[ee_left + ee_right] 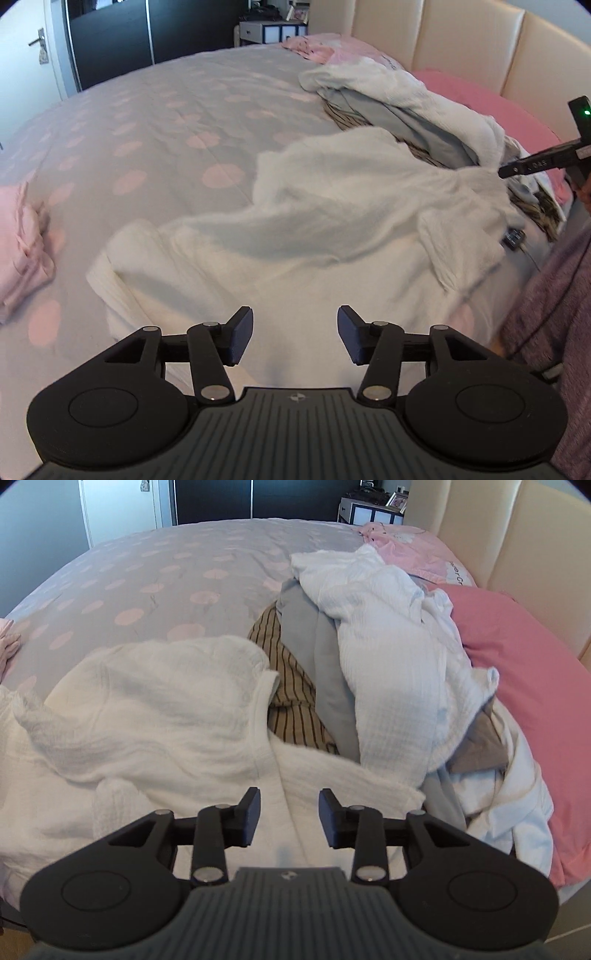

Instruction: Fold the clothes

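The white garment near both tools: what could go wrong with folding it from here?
1. The white garment lies crumpled, with its far edge against the unfolded pile; a pull there might drag the striped piece along.
2. Both the left tool and the right tool are open over bunched cloth, so closing may catch several layers and fold in wrinkles.

One white garment (314,221), one clothes pile (388,657), two grippers (295,334).

Left gripper (295,334): black, 2 dark-blue fingers (242,334) on linkage arms with silver screws, round side housings, ribbed grey base; right gripper (289,818) identical; mauve knitted sleeve (550,314) at right edge.
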`<state>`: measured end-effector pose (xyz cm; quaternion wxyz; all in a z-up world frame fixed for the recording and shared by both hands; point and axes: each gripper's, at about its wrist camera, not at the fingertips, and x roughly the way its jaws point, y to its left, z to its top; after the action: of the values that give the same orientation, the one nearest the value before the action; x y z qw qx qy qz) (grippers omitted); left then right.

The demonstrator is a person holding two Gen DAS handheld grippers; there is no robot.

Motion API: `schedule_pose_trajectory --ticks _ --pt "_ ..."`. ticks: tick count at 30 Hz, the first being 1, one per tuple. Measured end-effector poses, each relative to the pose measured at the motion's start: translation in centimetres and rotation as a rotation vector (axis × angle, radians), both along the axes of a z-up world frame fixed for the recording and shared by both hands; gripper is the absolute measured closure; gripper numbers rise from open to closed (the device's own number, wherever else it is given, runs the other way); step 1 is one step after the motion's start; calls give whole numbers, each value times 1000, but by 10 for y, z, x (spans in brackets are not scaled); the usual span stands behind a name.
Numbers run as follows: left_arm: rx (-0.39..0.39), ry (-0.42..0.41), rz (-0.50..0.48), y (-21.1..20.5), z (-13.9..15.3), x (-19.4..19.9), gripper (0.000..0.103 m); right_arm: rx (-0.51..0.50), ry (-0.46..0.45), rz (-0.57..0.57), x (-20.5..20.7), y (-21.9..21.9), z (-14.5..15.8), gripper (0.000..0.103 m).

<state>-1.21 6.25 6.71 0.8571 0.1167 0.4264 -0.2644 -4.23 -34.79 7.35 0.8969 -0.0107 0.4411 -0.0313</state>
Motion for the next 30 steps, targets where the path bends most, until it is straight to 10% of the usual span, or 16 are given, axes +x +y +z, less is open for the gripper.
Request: schedule_pose_trajectory --ticks 21,25,30 --pt "-94 8 157 -37 -39 166 54 188 71 -87 189 -15 -76 50" --pt "-103 15 190 -39 -40 175 54 237 104 -106 205 -17 -92 77" --pt "-78 6 195 -43 -41 177 54 201 67 -46 190 0 -67 83"
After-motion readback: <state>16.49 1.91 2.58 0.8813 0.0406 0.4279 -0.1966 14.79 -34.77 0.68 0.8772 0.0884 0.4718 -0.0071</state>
